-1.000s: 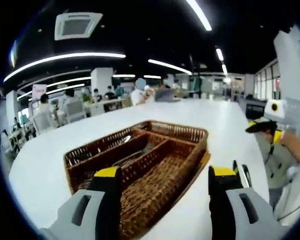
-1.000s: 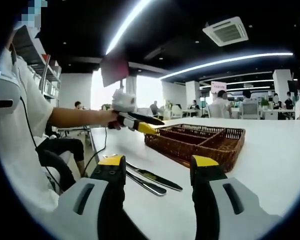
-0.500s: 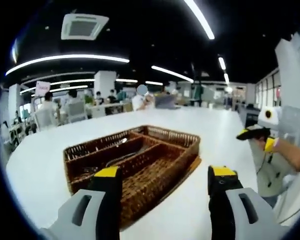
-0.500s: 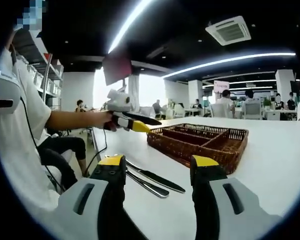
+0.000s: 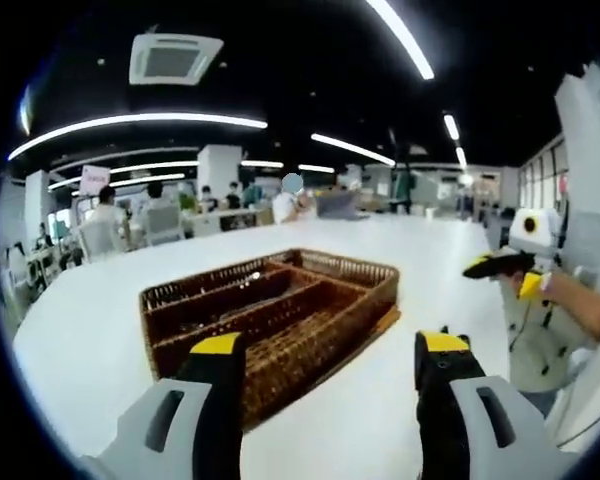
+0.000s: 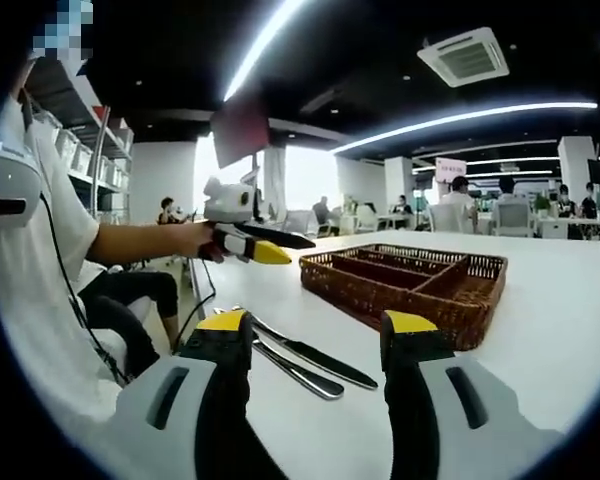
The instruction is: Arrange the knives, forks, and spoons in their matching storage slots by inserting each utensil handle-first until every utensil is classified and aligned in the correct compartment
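Both grippers empty, jaws spread. Right gripper sits low over the white table, near its edge, with two utensils lying flat just ahead between its yellow tips: a knife and a second, slimmer piece close beside it, roughly parallel; whether that one is a fork or spoon cannot be told. Their long axes run slantwise across the right gripper view, from upper left near the table edge to lower right, so they lie across the jaw line at an angle, not square to it. Wicker tray stands beyond them, farther along the table, well apart from the knife. Left gripper held off the table, facing the tray from the other side; some cutlery already lies in the far compartments, type not clear. Nearest compartment looks bare. In the right gripper view the left gripper hangs in the air above the table edge, near the tray's end, a hand behind it. Judgement: right gripper is clearly nearer the loose pieces and should take the next pick; a slight roll to bring the jaws crosswise to the knife seems called for.
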